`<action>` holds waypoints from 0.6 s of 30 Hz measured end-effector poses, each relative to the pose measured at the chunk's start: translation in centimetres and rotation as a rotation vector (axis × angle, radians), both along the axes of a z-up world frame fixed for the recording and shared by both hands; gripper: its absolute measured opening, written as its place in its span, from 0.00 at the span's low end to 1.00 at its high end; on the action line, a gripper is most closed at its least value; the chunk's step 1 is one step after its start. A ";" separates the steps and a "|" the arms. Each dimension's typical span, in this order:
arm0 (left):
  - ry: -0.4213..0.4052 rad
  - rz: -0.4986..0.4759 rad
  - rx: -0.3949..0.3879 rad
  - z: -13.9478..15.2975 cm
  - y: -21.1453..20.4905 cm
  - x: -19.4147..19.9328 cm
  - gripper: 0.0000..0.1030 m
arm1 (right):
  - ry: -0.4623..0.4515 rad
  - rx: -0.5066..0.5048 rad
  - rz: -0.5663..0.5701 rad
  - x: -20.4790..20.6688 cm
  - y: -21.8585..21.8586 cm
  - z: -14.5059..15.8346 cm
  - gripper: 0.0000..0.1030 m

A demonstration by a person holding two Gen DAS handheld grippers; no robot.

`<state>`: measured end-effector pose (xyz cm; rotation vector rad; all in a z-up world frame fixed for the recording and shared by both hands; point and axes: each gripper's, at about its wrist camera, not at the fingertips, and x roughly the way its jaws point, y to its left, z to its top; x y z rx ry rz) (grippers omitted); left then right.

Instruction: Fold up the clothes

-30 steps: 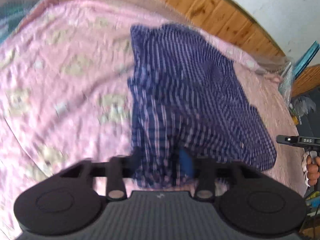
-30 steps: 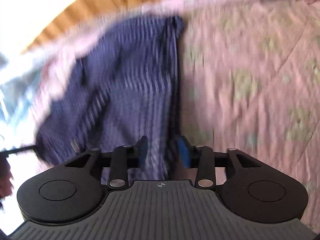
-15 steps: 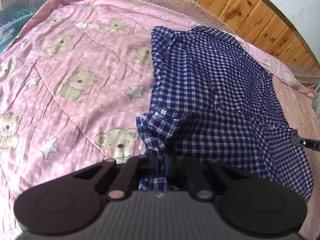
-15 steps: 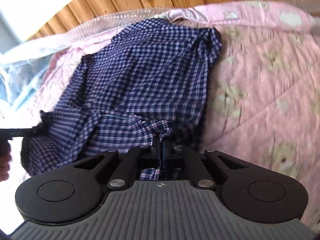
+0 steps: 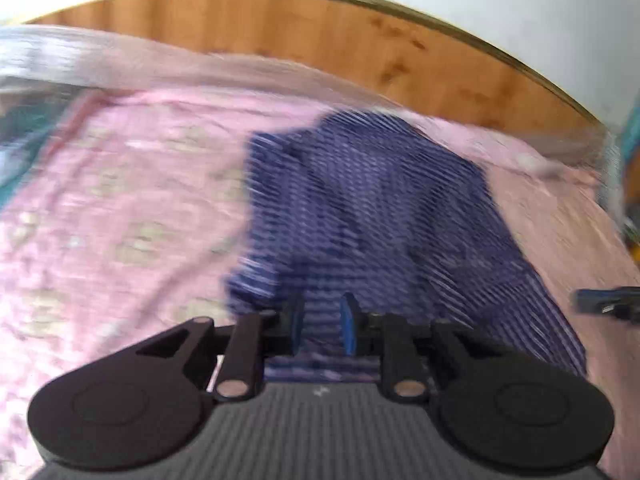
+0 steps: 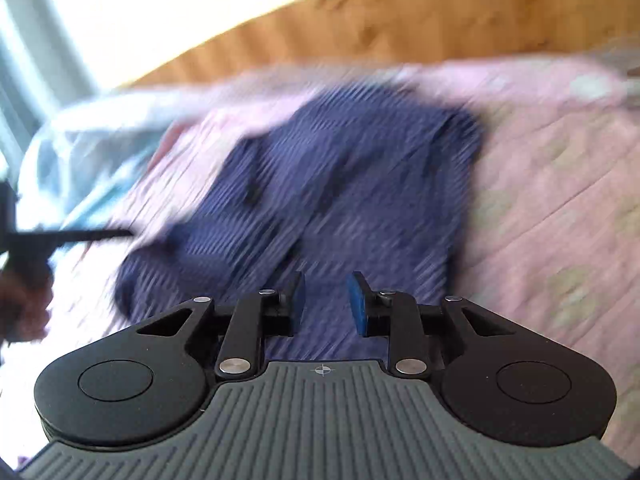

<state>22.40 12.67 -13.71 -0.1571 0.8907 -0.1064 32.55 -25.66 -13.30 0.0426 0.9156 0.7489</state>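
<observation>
- While both views are smeared with motion, the navy checked shirt [image 5: 372, 216] reads as lying crumpled on the pink quilt [image 5: 120, 200], near the wooden headboard [image 5: 280, 28].
- Left gripper [image 5: 322, 322]: jaws opening, above the shirt's near hem; nothing pinched between the blue pads [image 5: 349, 322].
- Right gripper [image 6: 326, 304]: jaws opening, also over the near hem; cloth shows through the gap, not clamped.
- Step, judged: hem let go, between folds.
- Next move calls for fresh holds on the shirt's edges, likely a side or sleeve, to fold toward the headboard.
</observation>
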 end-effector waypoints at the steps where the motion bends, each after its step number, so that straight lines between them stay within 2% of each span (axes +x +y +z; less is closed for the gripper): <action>1: 0.019 -0.043 0.005 -1.0 -0.9 0.0 0.20 | 0.021 -0.041 0.015 -0.3 0.4 -1.4 0.26; 3: 0.064 -0.054 0.069 -3.7 -1.2 -0.7 0.19 | 0.060 -0.136 0.016 -0.6 0.6 -4.2 0.25; 4: 0.089 -0.053 0.088 -5.0 -1.0 -1.2 0.18 | 0.068 -0.140 -0.016 -0.6 -0.1 -4.2 0.15; 5: 0.086 -0.044 0.072 -5.7 -0.5 -2.1 0.18 | 0.076 -0.145 -0.048 -0.5 -0.9 -4.3 0.15; 6: 0.078 -0.050 0.075 -5.6 -0.4 -2.8 0.18 | 0.084 -0.149 -0.080 -0.4 -1.6 -4.3 0.17; 8: 0.065 -0.052 0.069 -5.0 -0.2 -3.8 0.19 | 0.019 -0.128 -0.085 -1.1 -1.9 -2.2 0.25; 10: 0.069 -0.037 0.032 -4.6 0.0 -4.0 0.41 | -0.023 -0.094 -0.091 -1.7 -2.3 -0.9 0.48; 12: 0.097 -0.036 0.031 -4.8 0.1 -3.5 0.41 | 0.070 -0.144 -0.098 -0.4 -2.2 -3.3 0.49; 13: 0.111 -0.037 0.029 -4.8 0.1 -3.2 0.41 | 0.116 -0.170 -0.101 0.3 -2.2 -4.5 0.41; 14: 0.127 -0.049 0.016 -4.3 0.3 -2.9 0.42 | 0.135 -0.205 -0.096 0.9 -2.5 -5.3 0.40; 16: 0.145 -0.080 -0.027 -2.5 1.0 -2.0 0.42 | 0.113 -0.190 -0.068 2.4 -3.0 -3.4 0.41; 17: 0.124 -0.093 -0.051 -1.2 1.6 -1.7 0.45 | 0.093 -0.182 -0.054 3.2 -3.2 -2.1 0.42; 18: 0.094 -0.099 -0.055 0.3 2.3 -1.2 0.56 | 0.056 -0.169 -0.029 4.3 -3.5 -0.9 0.50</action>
